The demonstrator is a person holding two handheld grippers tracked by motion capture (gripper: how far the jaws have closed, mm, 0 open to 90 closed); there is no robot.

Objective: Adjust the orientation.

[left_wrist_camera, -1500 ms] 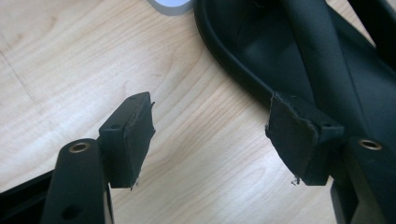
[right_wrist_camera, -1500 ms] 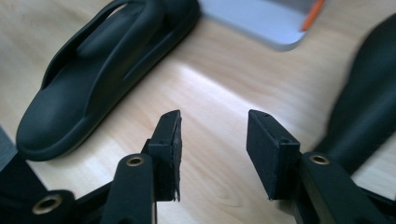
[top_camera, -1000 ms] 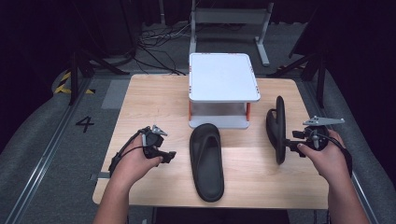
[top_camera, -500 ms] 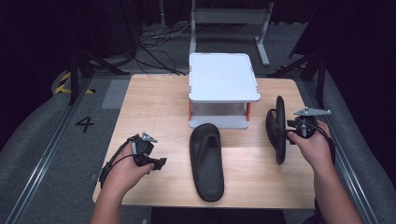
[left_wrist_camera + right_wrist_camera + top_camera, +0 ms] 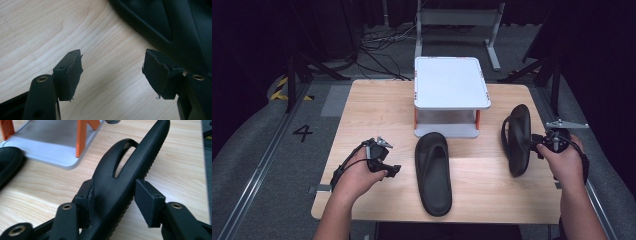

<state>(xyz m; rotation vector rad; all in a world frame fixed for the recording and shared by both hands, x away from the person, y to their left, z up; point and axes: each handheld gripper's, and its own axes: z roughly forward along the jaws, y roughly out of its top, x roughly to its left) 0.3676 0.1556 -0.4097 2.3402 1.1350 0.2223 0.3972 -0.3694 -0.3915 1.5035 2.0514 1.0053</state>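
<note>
- In the right gripper view, the bottom edge cuts off the heel of the upright black sandal [image 5: 120, 182], and whether both pads press it is unclear.
- The flat black sandal [image 5: 172, 22] in the left gripper view runs off the top and right edges.
- The white two-tier stand [image 5: 451, 82] hides the table [image 5: 377, 107] beneath it.

Both forearms are bare, with no sleeves showing. The left gripper [image 5: 393, 170], left of the flat black sandal [image 5: 433, 172], is a compact black block with a small grey three-cornered plate on top and a black cable looping back along the wrist. The right gripper [image 5: 534, 145], right of that sandal, is also black, carries a longer grey plate and has a dark strap around the wrist behind it. Close up, each jaw is a matte black arm with a brass-coloured screw bushing, ending in a squarish black pad [image 5: 72, 72] with small screw holes; one pad's [image 5: 156, 72] facing looks frayed at the edges.
</note>
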